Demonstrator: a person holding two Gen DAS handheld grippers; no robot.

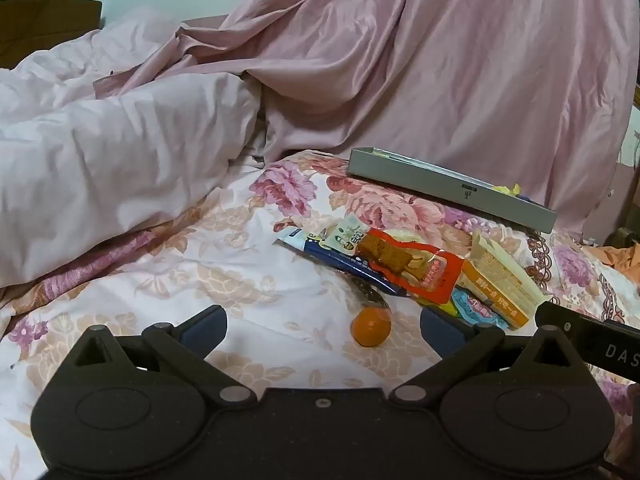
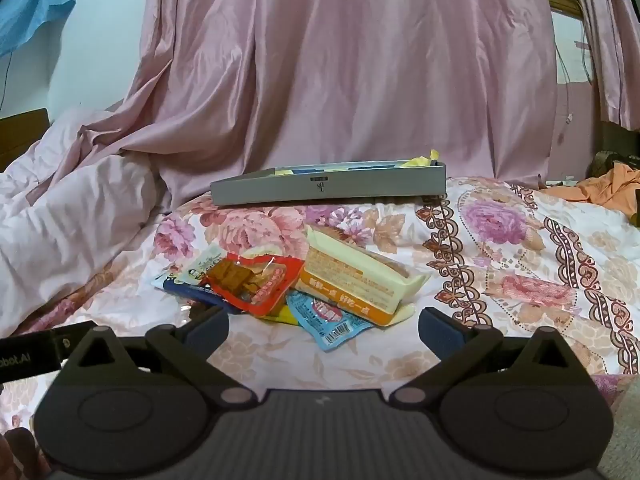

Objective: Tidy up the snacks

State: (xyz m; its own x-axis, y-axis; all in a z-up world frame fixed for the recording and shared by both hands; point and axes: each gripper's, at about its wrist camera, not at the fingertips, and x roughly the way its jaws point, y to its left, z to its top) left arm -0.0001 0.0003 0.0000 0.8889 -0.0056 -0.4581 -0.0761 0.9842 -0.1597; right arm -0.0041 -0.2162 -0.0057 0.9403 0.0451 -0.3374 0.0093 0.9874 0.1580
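A pile of snack packets lies on the floral bedspread [image 1: 160, 280]: a red pouch [image 1: 412, 266] [image 2: 256, 280] over a dark blue bar [image 1: 340, 258] [image 2: 188, 290], a cream-and-orange packet [image 1: 504, 280] [image 2: 360, 280] and a light blue sachet [image 1: 478, 312] [image 2: 328, 320]. A small orange ball-shaped snack [image 1: 371, 327] sits alone, between the fingers of my left gripper [image 1: 324, 326], which is open just short of the pile. My right gripper [image 2: 324, 326] is open too, with the light blue sachet lying between its fingertips. A flat grey tray [image 1: 452, 188] [image 2: 328, 190] behind the pile holds yellow and blue items.
A rumpled pale pink duvet [image 1: 100, 160] rises at the left and a pink curtain [image 2: 340, 60] hangs behind the tray. Orange cloth [image 2: 612, 190] lies at the far right. The other gripper's black body [image 1: 592, 340] shows at the right edge of the left wrist view.
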